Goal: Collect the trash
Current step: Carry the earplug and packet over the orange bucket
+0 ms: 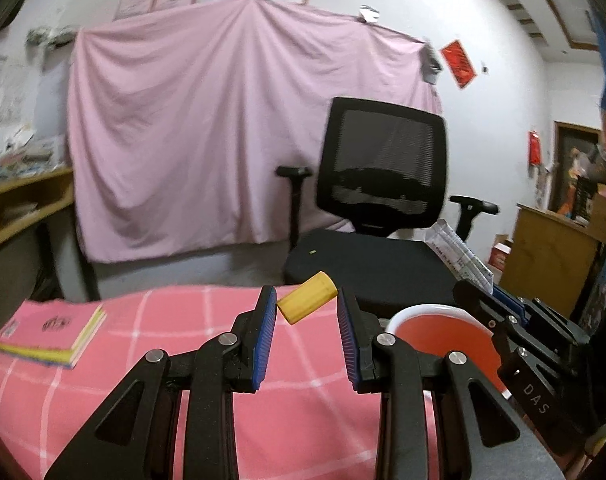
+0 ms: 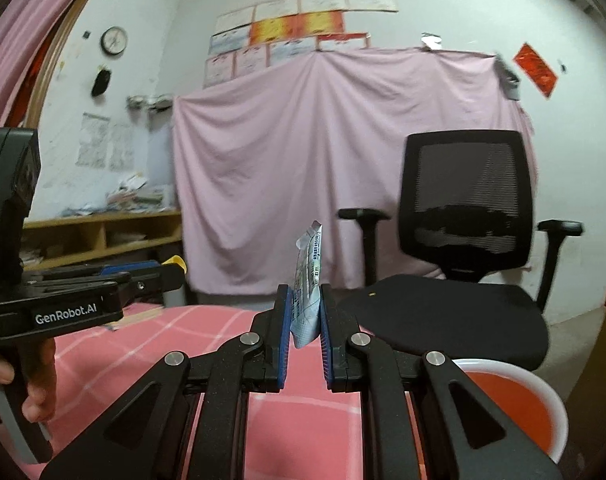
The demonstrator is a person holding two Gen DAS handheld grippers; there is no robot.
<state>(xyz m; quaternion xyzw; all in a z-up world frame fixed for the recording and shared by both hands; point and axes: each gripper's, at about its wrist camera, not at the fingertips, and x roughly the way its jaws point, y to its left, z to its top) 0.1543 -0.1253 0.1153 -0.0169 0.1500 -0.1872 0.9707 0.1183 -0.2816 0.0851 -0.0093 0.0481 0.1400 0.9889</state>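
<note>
Blue-padded and parted wide, my left tool (image 1: 306,316) has a yellow cylinder (image 1: 307,298) between its tips. The piece touches only the left pad (image 1: 265,330), with a clear gap to the right one, so it may be dropping or barely hanging; I cannot tell which.

My right tool (image 2: 305,322) is nearly closed, pinching a printed white sachet (image 2: 307,292) that stands upright above the pads.

Just beside both tools sits a red bin with a white rim (image 1: 431,309), at the edge of the pink checked surface (image 1: 151,360). A stack of pink booklets (image 1: 51,332) lies well apart to the left, and a black office chair (image 1: 379,184) stands beyond.

To do this well, I'd bring each tool squarely over the bin's mouth, low, before opening, so nothing bounces off the rim.
</note>
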